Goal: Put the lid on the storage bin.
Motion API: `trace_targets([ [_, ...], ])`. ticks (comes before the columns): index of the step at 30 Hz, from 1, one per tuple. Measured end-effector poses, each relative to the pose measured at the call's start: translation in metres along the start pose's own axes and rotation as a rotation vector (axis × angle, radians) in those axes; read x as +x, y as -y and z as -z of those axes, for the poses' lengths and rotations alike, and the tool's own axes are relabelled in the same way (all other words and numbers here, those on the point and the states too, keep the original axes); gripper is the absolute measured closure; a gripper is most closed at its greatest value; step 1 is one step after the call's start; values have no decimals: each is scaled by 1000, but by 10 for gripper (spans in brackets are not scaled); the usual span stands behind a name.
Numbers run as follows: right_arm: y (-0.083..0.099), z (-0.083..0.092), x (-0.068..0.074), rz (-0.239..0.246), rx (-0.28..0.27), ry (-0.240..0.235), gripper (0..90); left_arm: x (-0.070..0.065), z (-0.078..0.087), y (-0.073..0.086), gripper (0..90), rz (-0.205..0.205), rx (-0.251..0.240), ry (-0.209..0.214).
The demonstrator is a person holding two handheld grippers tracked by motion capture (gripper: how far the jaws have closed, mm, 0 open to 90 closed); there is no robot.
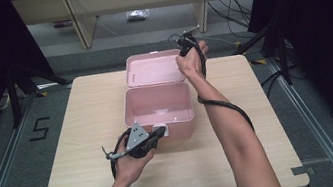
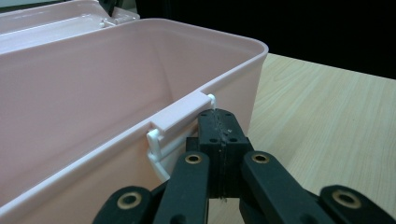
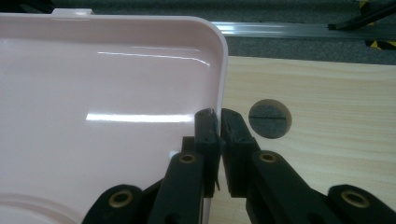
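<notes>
Pale wood-grain laminate covered the worktop (image 1: pixel 87 151), a broad rectangle with a notch near each near corner and a round cable hole (image 3: pixel 270 118) close to its far right edge. On it, about midway between the left and right edges and reaching back to the far edge, stood the pink plastic box (image 1: pixel 159 106), smooth and glossy, with rounded corners and thin walls; its inside looked bare. Its lid (image 1: pixel 154 68) lay swung back behind it, the shiny inner face up. The right gripper (image 3: pixel 217 122) straddled the lid's right rim, one jaw inside and one outside, drawn close on the thin wall and apparently pinching it, though a slight gap showed beside the outer pad. The left gripper (image 2: pixel 220 122) had its jaws pressed together with nothing between them, its tips set against the box's front wall just under the small white latch (image 2: pixel 180 121), a flat tab on pale hinge pins. Judging from this, the lid's slick, thin edge could slip out of so narrow a pinch as it was swung, and the light box might slide or tip if the left gripper pushed off-centre; the latch could also snag.
</notes>
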State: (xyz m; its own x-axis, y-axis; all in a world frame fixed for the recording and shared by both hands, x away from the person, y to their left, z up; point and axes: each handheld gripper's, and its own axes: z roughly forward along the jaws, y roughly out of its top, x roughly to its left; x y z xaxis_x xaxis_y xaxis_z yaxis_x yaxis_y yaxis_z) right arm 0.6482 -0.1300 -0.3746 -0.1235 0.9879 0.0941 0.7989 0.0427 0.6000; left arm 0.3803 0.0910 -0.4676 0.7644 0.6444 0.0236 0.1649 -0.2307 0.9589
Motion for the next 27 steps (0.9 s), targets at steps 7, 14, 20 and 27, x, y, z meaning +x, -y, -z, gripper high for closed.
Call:
trace_targets([
  [7, -1, 7, -2, 22, -24, -13, 870, 0, 0, 0, 896, 1, 1, 0],
  [14, -1, 14, 0, -11, -39, -21, 872, 0, 0, 0, 896, -1, 1, -2],
  [20, 0, 19, 0, 9, -66, -15, 873, 0, 0, -1, 896, -1, 3, -1],
  [27, 1, 25, 1, -9, -73, -25, 875, 0, -1, -1, 896, 1, 0, -4],
])
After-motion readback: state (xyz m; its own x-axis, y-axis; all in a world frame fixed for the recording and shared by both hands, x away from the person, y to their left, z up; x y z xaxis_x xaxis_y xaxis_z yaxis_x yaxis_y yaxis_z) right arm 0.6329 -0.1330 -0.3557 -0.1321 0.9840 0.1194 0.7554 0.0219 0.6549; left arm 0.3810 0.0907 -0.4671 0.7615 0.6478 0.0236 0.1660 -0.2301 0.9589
